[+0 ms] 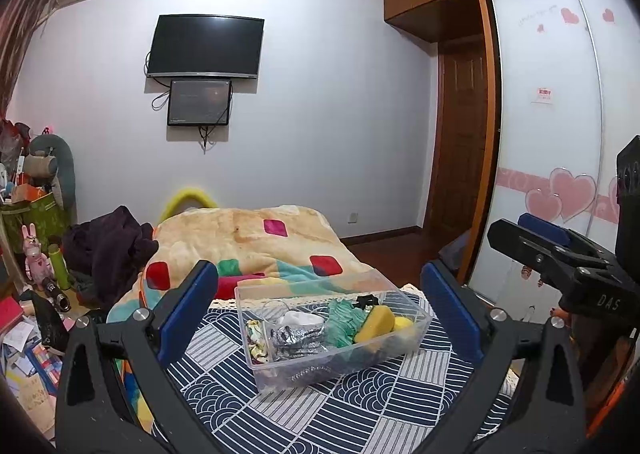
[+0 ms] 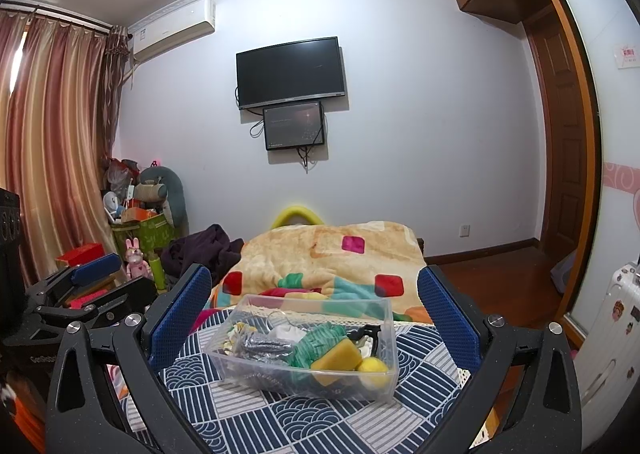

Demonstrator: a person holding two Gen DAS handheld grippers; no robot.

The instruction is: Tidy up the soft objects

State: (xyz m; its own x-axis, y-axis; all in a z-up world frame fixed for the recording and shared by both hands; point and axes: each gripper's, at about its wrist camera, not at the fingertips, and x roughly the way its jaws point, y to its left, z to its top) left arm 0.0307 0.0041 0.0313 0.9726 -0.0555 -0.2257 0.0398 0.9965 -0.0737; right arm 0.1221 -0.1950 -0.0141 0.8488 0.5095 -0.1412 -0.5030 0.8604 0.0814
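Blue-padded left gripper [image 1: 318,310] and right gripper [image 2: 314,314], fingers spread wide, level before the clear bin [image 1: 256,350].

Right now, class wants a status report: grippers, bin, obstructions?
Left gripper open, empty. Right gripper open, empty. Clear bin on patterned cloth, holding sponge, ball. Nothing blocking.

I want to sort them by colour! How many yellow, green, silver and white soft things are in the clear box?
Yellow: 2, a sponge and a ball
Green: 1, a knitted cloth
Silver: 1, a shiny crinkled piece
White: 1, a soft piece
Total: 5 in the clear box
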